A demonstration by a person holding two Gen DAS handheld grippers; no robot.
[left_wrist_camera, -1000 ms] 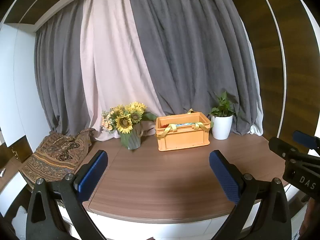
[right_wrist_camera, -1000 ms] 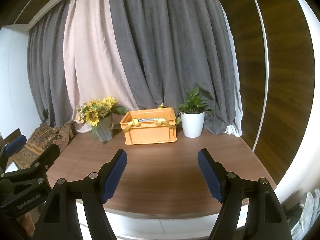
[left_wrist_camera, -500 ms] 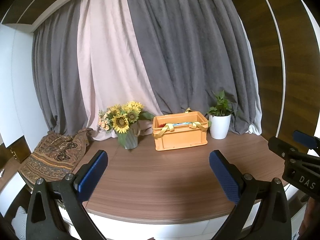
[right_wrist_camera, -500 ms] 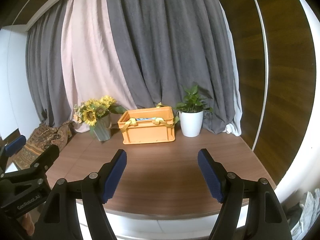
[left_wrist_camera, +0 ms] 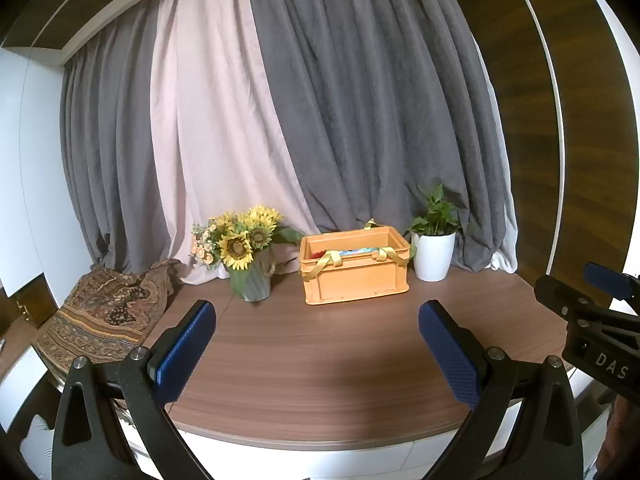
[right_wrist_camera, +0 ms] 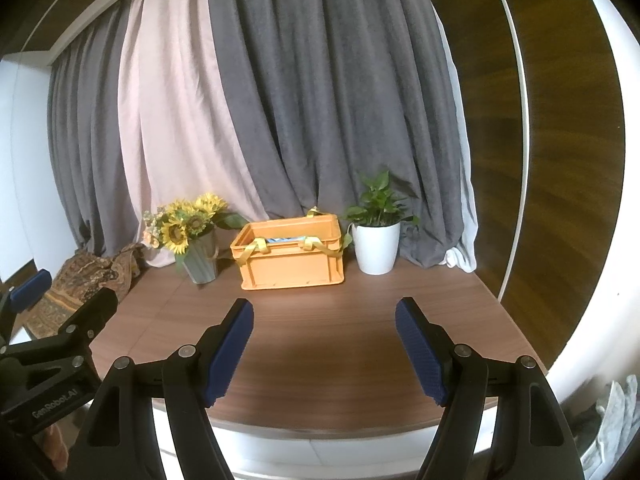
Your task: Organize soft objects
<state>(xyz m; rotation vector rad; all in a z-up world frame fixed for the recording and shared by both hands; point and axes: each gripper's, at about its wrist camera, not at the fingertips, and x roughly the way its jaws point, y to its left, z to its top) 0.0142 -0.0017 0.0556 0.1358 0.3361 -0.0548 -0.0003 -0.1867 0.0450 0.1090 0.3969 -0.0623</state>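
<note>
While the left wrist view looks across the wooden table point(left_wrist_camera: 320, 344), the left gripper point(left_wrist_camera: 316, 344) hangs above the near edge with its blue pads spread wide and nothing between them. An orange crate point(left_wrist_camera: 354, 276) stands at the back of the table, near the curtain point(left_wrist_camera: 360, 112), between a vase of sunflowers point(left_wrist_camera: 246, 248) and a potted plant point(left_wrist_camera: 434, 246). Yellow straps point(left_wrist_camera: 328, 260) drape over the crate's front rim, and something red and light blue shows just inside; what these soft things are is too small to tell. A patterned cloth point(left_wrist_camera: 104, 320) lies slumped at the table's left end, half over the edge.

From the right wrist view, the right gripper point(right_wrist_camera: 324, 344) is likewise held wide apart and empty, pointed at the crate point(right_wrist_camera: 292, 258) well ahead. The straps point(right_wrist_camera: 280, 246) and a blue-striped item lie within it.

Both tools sit back from the crate, probably to keep the whole table in sight. This fits soft things already stowed, or a crate about to be sorted.
</note>
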